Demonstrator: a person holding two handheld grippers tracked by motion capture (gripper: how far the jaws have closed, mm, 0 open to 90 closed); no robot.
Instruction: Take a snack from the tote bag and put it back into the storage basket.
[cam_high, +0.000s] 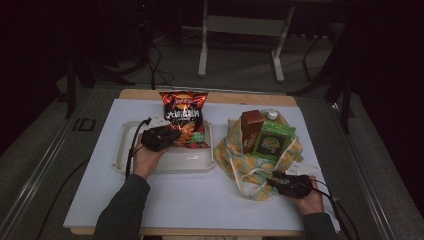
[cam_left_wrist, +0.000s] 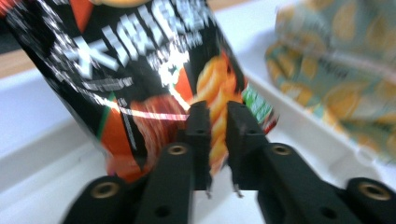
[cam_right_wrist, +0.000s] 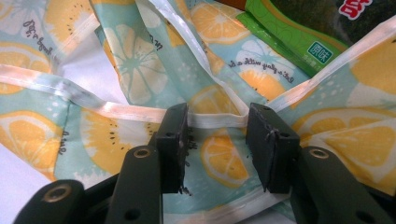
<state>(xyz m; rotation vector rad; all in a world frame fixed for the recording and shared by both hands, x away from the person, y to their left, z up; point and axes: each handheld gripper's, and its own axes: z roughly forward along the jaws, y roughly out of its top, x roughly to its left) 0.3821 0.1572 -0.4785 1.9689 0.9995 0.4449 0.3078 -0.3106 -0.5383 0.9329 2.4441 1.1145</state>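
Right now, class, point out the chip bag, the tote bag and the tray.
chip bag (cam_high: 183, 116), high view, middle of its front.
tote bag (cam_high: 235, 160), high view, left side of the cloth.
tray (cam_high: 187, 162), high view, bare floor.

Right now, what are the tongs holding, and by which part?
The left tongs pinch the chip bag at its lower edge. The right tongs are open around the tote bag's rim, not gripping.

- The chip bag (cam_left_wrist: 140, 79) is smeared by motion blur in the left gripper view, its top cut off at 12 o'clock.
- The fruit-print tote (cam_left_wrist: 336, 70) at 2 o'clock is blurred too.
- The green packet (cam_right_wrist: 299, 32) is cropped at 1 o'clock in the right gripper view.
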